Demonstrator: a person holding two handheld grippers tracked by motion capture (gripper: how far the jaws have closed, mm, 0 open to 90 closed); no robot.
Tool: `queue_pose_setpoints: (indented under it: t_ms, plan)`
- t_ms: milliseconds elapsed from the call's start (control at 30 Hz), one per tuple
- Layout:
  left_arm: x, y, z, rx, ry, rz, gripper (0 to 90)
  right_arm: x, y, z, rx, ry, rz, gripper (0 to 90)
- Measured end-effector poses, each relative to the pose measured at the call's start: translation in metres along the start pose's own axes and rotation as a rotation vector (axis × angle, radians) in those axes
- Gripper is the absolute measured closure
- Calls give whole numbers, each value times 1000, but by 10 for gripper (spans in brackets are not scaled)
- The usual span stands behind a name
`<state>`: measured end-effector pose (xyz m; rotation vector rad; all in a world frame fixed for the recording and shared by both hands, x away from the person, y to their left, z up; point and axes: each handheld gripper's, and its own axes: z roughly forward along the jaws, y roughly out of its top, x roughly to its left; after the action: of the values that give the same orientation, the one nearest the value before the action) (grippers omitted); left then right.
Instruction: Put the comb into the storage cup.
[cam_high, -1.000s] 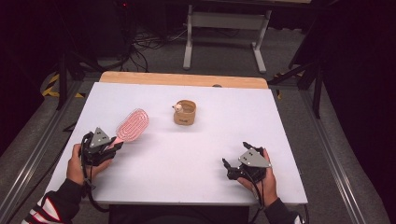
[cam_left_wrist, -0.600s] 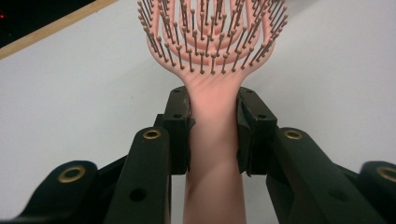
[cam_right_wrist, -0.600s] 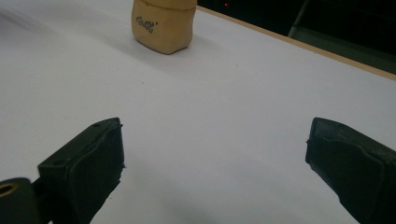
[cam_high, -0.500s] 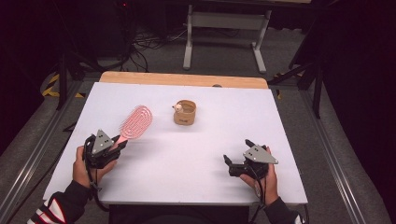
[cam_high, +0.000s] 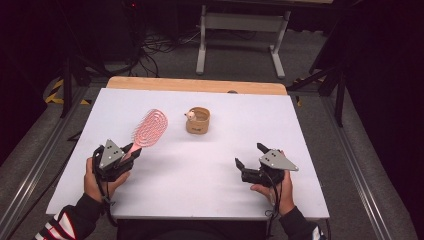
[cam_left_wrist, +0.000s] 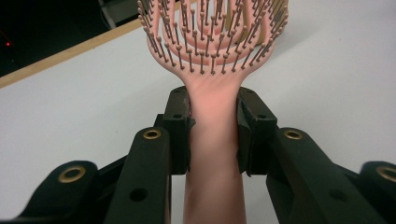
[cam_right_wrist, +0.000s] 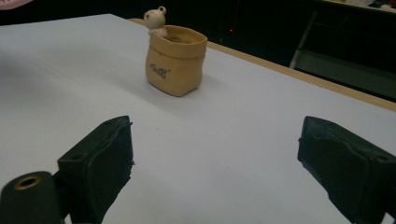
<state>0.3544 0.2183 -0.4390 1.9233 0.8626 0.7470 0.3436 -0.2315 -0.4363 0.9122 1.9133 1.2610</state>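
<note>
A pink hairbrush (cam_high: 150, 127) points away from me at the left of the white table (cam_high: 200, 200). My left gripper (cam_high: 131, 152) is shut on its handle. In the left gripper view the two pads (cam_left_wrist: 180, 126) press the handle from both sides, below the bristled head of the hairbrush (cam_left_wrist: 212, 42). A small tan sack-shaped pot (cam_high: 198, 121) with a little bear figure on its rim stands upright mid-table. My right gripper (cam_high: 249, 155) rests at the front right, open. Its jaws have just been closing a little with nothing between them. The pot (cam_right_wrist: 176, 60) stands well beyond this gripper (cam_right_wrist: 215, 154).
A wooden strip (cam_high: 195, 85) runs along the table's far edge. Behind it on the floor are a grey metal stand (cam_high: 240, 35) and loose cables (cam_high: 160, 42). Metal rails flank the table on both sides.
The left hand has nudged the brush slightly right and away, still gripping it. The right gripper has stayed about where it was.
</note>
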Motion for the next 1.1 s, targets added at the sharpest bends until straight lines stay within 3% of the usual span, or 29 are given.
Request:
queue_pose_setpoints:
  t_ms: [67,233,367,500,833,1100]
  plan:
    - [-2,1,0,-21,-6,-12,695,3,6,2,-11,19,7,93]
    - [-10,6,1,-56,-9,2,696,10,20,10,-30,33,5,82]
    - [-18,9,3,-86,-16,19,696,18,32,17,-53,77,21,79]
    - [-28,10,6,-107,-25,38,696,32,45,27,-58,111,5,80]
    - [-54,14,15,-136,-84,98,696,63,62,55,-47,216,17,84]
    - [-72,18,17,-160,-120,145,696,76,68,71,-51,297,85,81]
